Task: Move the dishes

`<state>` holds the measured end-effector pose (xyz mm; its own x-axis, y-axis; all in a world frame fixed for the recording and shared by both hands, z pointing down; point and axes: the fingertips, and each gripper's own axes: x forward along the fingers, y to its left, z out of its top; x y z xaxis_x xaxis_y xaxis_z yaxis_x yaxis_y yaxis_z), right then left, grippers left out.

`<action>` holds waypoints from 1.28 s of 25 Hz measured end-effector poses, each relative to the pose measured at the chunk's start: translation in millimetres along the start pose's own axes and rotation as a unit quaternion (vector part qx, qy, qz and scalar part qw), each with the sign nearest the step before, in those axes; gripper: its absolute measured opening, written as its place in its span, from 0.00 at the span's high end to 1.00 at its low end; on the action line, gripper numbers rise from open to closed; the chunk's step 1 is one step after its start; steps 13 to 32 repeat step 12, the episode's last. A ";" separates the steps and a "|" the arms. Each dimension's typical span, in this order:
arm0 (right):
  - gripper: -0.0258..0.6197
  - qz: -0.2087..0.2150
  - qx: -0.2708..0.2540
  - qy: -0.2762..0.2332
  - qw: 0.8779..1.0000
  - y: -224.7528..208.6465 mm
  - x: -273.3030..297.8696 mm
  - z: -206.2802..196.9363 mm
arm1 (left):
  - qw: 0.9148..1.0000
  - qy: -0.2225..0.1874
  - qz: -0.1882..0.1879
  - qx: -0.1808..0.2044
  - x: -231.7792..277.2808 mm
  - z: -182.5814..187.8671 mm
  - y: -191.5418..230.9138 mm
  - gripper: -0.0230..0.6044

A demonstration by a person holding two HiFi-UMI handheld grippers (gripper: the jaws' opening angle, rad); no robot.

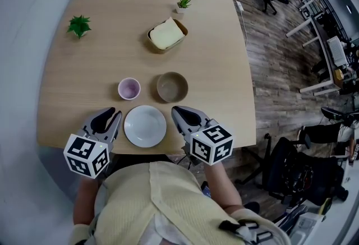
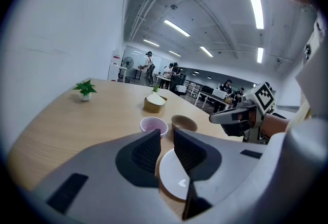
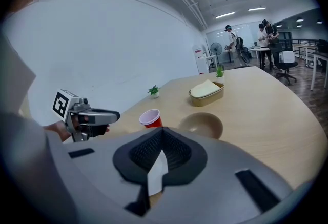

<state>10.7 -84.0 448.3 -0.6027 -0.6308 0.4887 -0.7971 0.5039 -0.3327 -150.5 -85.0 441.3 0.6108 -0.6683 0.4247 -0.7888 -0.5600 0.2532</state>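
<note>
The left tool point(image 1: 111, 114), a little open, and the right tool point(image 1: 176, 110), shut tight, both empty, tilt down at the bench point(image 1: 101, 59) on either side of the plate point(image 1: 145, 126).

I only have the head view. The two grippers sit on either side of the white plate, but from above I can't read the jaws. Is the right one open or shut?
Observer: The right gripper is shut. In its own view the tips meet with nothing between them.
Operator: And the left?
Observer: The left gripper is open by a narrow gap. The plate shows beyond the gap and is not gripped.
Operator: The cup looks pink from above. Is it?
Observer: Only inside. In the right gripper view the cup has a red outer wall.
</note>
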 end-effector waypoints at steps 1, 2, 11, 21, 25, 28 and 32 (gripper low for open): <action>0.94 0.000 0.000 0.000 1.000 0.0 0.2 0.0 | 1.000 0.000 -0.001 0.000 0.1 0.0 -0.3 0.83; 0.94 0.001 0.001 0.000 1.000 0.0 0.3 -0.1 | 1.000 0.001 -0.001 0.000 0.2 -0.1 -0.6 0.83; 0.94 0.003 0.004 0.003 1.000 0.6 0.4 -1.2 | 1.000 0.005 -0.004 0.006 0.5 1.4 -4.9 0.84; 0.94 0.003 0.005 0.003 1.000 0.7 0.9 -1.2 | 1.000 0.006 -0.004 0.007 0.8 1.3 -4.9 0.84; 0.94 0.003 0.005 0.003 1.000 0.7 0.9 -1.2 | 1.000 0.006 -0.004 0.007 0.8 1.3 -4.9 0.84; 0.94 0.003 0.005 0.003 1.000 0.7 0.9 -1.2 | 1.000 0.006 -0.004 0.007 0.8 1.3 -4.9 0.84; 0.94 0.003 0.005 0.003 1.000 0.7 0.9 -1.2 | 1.000 0.006 -0.004 0.007 0.8 1.3 -4.9 0.84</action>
